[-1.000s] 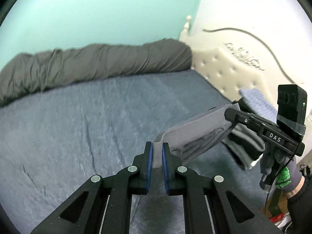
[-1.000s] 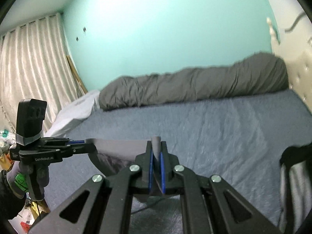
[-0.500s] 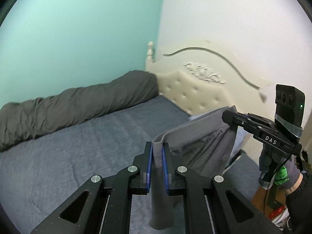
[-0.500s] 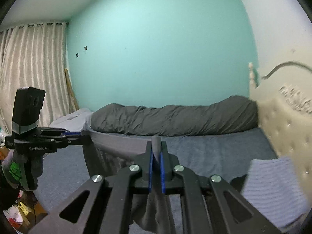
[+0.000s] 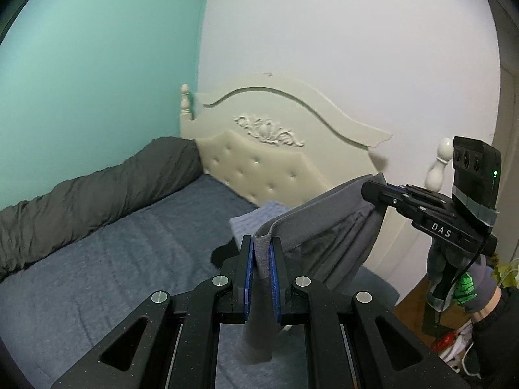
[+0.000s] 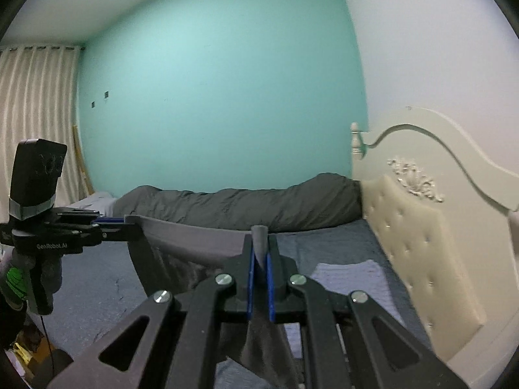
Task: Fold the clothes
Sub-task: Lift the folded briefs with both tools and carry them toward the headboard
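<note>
Left wrist view: the left tongs (image 5: 262, 253) are clenched on 1 end of the grey garment's (image 5: 327, 223) elastic waistband, blue pads pinching the fabric between them, with a bit of cloth hanging straight down below. Over on the right side, the right tongs (image 5: 373, 189) grip the other end of the same waistband, held a little higher, so the band runs taut-ish and slopes up between the 2. A gloved right hand (image 5: 460, 278) wraps the handle underneath, roughly upright.

Right wrist view shows the mirror of that: right tongs (image 6: 259, 243) pinching the garment (image 6: 194, 243), left tongs (image 6: 129, 225) out to the side at about the same height, gloved left hand (image 6: 29, 275) below.

So the garment hangs in the air above the blue bed (image 5: 97, 259), near the cream headboard (image 5: 259, 162). A folded lavender cloth (image 6: 350, 275) lies on the mattress by the headboard, and a rolled dark grey duvet (image 6: 243, 204) sits along the teal wall.
</note>
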`<control>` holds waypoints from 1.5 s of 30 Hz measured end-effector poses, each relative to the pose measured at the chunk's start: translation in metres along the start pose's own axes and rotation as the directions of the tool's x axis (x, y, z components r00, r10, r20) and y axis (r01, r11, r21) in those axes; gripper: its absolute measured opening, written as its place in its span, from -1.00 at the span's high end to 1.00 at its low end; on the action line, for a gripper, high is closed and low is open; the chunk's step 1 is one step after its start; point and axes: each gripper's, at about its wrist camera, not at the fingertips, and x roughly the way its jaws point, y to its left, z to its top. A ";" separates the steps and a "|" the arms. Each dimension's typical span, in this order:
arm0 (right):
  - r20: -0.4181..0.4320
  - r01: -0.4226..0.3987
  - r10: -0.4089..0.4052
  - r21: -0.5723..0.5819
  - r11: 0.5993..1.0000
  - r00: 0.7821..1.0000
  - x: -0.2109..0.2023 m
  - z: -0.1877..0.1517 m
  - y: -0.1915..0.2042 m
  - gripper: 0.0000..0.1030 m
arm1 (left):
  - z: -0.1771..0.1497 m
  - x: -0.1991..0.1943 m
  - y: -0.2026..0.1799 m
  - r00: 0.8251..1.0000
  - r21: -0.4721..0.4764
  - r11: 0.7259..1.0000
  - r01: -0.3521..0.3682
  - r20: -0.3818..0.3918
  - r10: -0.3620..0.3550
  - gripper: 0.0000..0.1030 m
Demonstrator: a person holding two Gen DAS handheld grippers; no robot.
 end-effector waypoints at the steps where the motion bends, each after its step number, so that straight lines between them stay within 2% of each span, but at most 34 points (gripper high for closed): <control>1: -0.003 0.010 -0.010 0.001 1.000 1.000 -0.003 0.001 -0.007 0.90 | 0.003 0.002 -0.006 1.000 0.003 1.000 0.007 -0.002 -0.007 0.80; 6: -0.008 0.049 -0.049 0.008 0.999 0.999 -0.021 0.004 -0.036 0.90 | 0.019 0.020 -0.031 0.999 0.028 0.999 0.036 -0.010 -0.036 0.80; 11: -0.017 0.063 -0.063 -0.003 0.998 0.998 -0.027 0.010 -0.059 0.90 | 0.028 0.044 -0.038 0.998 0.033 0.998 0.052 -0.022 -0.051 0.80; 17: -0.061 0.100 -0.100 -0.015 0.995 0.993 -0.005 0.015 -0.087 0.90 | 0.037 0.088 -0.033 0.997 0.018 0.998 0.057 -0.051 -0.056 0.80; 26: -0.176 0.165 -0.164 -0.011 0.986 0.971 0.094 0.013 -0.139 0.90 | 0.059 0.196 0.022 0.991 -0.056 0.998 0.011 -0.129 -0.018 0.80; 31: -0.248 0.197 -0.193 -0.008 0.980 0.949 0.161 0.005 -0.174 0.89 | 0.067 0.256 0.053 0.984 -0.099 0.995 -0.004 -0.177 -0.014 0.80; 39: -0.351 0.240 -0.227 -0.008 0.971 0.908 0.241 -0.024 -0.211 0.89 | 0.050 0.349 0.078 0.964 -0.132 0.990 -0.042 -0.267 0.006 0.80; 45: -0.413 0.259 -0.244 -0.022 0.966 0.878 0.279 -0.049 -0.231 0.88 | 0.029 0.394 0.085 0.950 -0.132 0.989 -0.069 -0.312 0.025 0.76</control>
